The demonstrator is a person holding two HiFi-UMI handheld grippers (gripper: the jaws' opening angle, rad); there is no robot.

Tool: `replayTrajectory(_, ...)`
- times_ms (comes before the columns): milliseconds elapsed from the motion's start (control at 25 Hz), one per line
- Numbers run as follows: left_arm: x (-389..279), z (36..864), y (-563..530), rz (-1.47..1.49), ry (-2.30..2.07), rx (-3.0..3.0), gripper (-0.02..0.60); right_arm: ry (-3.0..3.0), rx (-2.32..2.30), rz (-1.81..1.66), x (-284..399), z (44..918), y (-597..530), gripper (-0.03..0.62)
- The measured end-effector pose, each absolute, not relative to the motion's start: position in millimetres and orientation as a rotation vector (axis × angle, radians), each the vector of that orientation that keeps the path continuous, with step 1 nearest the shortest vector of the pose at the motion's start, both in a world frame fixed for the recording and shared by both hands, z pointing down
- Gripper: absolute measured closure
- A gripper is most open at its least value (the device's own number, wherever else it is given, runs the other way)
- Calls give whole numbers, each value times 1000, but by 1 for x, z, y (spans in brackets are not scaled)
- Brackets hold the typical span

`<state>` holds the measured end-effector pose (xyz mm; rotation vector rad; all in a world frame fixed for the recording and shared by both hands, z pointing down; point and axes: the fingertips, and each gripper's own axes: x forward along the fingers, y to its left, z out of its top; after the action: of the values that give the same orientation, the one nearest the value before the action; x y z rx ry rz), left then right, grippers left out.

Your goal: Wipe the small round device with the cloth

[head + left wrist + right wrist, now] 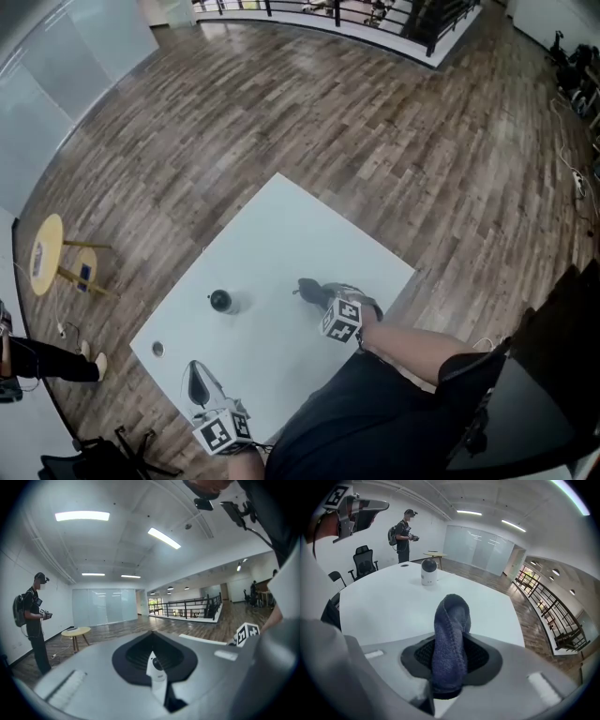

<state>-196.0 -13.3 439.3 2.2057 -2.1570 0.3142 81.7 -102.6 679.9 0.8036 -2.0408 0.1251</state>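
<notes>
1. nearest: right hand-held gripper point(314, 291), jaws only narrowly parted and clamped on a folded blue-grey knitted cloth point(450, 639). a rounded wad of the cloth sticks out past the jaws, angled down toward the white square tabletop point(384, 606).
2. also close in, at the near left edge of the tabletop: left hand-held gripper point(198, 382), jaws together with nothing between them, pointing roughly level and touching no object.
3. farther out on the tabletop: small round device with a white cylindrical body and dark domed top point(429, 571). stands upright, ahead of the cloth, well apart from both grippers and untouched. off toward the left corner, a small grey disc point(157, 349), too small to identify.
4. step in hand, as a judgement: the approach. cloth secured, no contact with the device, wiping not yet begun.
5. next move, as a judgement: carry the cloth wad across to the device and lay it gently on the dome and sides. the device looks light and unfixed, so a hard push could slide or tip it. steadying it would mean opening the left jaws first.
6. beyond the tabletop: wood-plank floor point(375, 141), a yellow round side table point(47, 253), a black office chair point(363, 559) and a standing person with a backpack point(403, 536).
</notes>
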Motion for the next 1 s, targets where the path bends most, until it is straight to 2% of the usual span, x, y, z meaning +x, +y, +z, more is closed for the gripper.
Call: replayTrajectory(1000,-195,442,-7,290,-2157,2202,577,-1904,684,197,81,734,-73,456)
